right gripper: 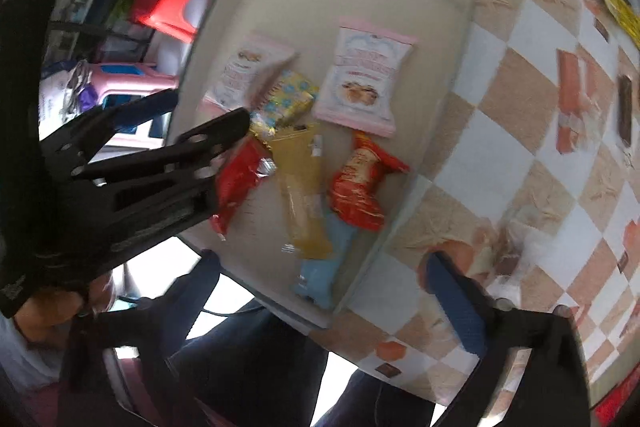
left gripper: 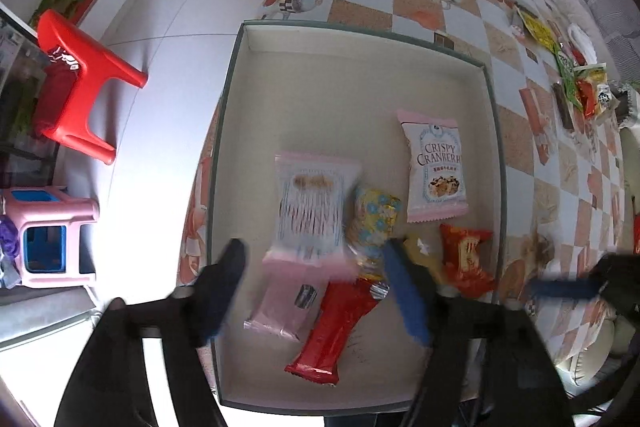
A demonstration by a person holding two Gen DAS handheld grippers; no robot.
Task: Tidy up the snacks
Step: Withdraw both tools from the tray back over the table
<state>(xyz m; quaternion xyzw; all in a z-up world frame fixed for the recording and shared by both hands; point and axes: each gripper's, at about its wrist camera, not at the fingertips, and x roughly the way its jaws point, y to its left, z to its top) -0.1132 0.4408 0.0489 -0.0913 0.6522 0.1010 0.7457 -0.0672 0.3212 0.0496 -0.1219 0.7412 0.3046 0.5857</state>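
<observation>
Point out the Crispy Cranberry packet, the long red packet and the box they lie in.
Crispy Cranberry packet (left gripper: pixel 436 171), left wrist view, on the printed front.
Long red packet (left gripper: pixel 336 331), left wrist view, on the middle of the wrapper.
Box (left gripper: pixel 320 95), left wrist view, on the bare floor of the box.

In the left wrist view, motion blur smeared the print on the pink-and-white packet (left gripper: pixel 310 205) in the box (left gripper: pixel 360 39), beside the crisp cranberry pack (left gripper: pixel 436 171). The left tongs (left gripper: pixel 316 291) covered part of the yellow wrapper (left gripper: pixel 420 251). The snack heap (left gripper: pixel 576 83) beyond the box was too small to read. The right wrist view was blurred throughout
</observation>
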